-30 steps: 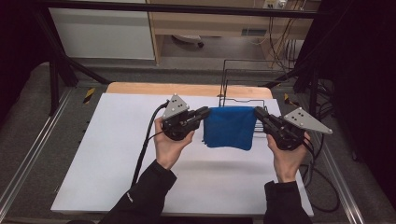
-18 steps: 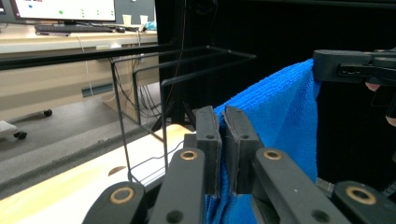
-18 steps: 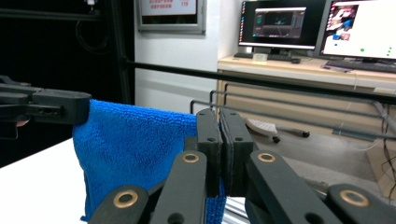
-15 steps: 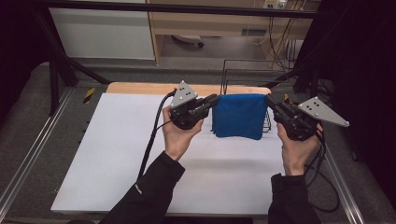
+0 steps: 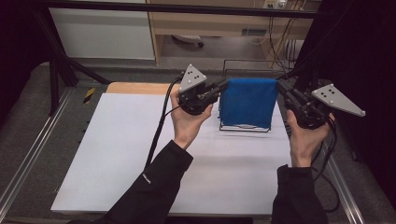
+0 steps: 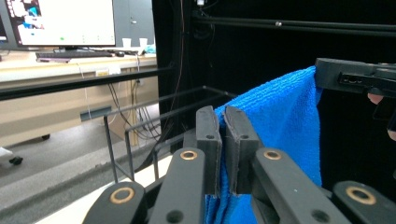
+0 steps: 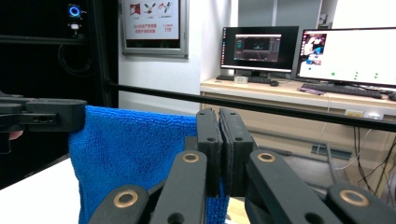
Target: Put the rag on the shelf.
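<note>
the left gripper (image 5: 219,87) is clamped on the upper left corner of the blue cloth (image 5: 247,101), its jaws pinching the terry edge tight in the left gripper view, so that side cannot sag. the cloth hangs flat and spread between the two hands, held up in the air above the far right part of the bench (image 5: 140,158), just in front of a black wire rack (image 5: 245,127) whose base shows beneath its lower hem; holding both top corners level looks meant to let it drape over a rack bar. the right gripper (image 5: 284,88) is likewise clamped on the upper right corner, keeping the top edge taut. the bench is a white sheet over a wooden top, framed by metal rails, with dark curtains at the sides and, beyond, a desk (image 7: 299,93) with lit monitors (image 7: 259,46).
</note>
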Motion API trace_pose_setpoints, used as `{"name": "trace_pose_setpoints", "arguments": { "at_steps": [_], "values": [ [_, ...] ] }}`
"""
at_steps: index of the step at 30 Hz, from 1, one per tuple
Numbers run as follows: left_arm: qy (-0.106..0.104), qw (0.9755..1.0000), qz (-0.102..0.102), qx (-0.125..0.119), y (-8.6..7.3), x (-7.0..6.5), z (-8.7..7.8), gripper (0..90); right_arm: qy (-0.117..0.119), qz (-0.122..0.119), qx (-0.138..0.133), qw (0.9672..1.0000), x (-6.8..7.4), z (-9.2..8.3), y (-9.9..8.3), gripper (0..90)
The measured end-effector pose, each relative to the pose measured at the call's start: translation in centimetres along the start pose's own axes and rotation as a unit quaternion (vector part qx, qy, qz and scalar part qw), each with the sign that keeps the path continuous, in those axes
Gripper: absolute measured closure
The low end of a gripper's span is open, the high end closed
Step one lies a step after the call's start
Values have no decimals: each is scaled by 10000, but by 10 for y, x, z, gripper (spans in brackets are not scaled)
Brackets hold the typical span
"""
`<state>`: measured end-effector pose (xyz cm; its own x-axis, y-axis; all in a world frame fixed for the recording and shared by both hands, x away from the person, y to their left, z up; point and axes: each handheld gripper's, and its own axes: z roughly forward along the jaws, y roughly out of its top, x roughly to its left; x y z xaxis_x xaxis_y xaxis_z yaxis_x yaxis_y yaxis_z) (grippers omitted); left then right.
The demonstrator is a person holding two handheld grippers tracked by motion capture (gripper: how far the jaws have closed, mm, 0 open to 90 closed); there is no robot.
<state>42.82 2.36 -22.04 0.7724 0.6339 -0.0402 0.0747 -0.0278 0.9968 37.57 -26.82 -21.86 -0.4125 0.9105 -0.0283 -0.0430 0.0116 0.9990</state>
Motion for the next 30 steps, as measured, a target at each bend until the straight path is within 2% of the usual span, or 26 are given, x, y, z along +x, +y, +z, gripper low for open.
{"name": "trace_pose_setpoints", "arguments": {
  "at_steps": [13, 22, 25, 30],
  "values": [
    [14, 9997, 26, -226, 28, 2, 20, 851, -161, -57, -204, 9996, -16, 8, 22, 883],
    [29, 9993, -52, -357, 46, 7, 36, 850, -238, -90, -265, 9993, -26, 15, 40, 883],
    [-25, 9988, -160, -464, 51, 10, 38, 851, -262, -116, -266, 9992, -29, 18, 46, 883],
    [58, 9988, -89, -481, 60, 12, 44, 851, -294, -129, -301, 9990, -34, 25, 54, 883]
  ]
}}
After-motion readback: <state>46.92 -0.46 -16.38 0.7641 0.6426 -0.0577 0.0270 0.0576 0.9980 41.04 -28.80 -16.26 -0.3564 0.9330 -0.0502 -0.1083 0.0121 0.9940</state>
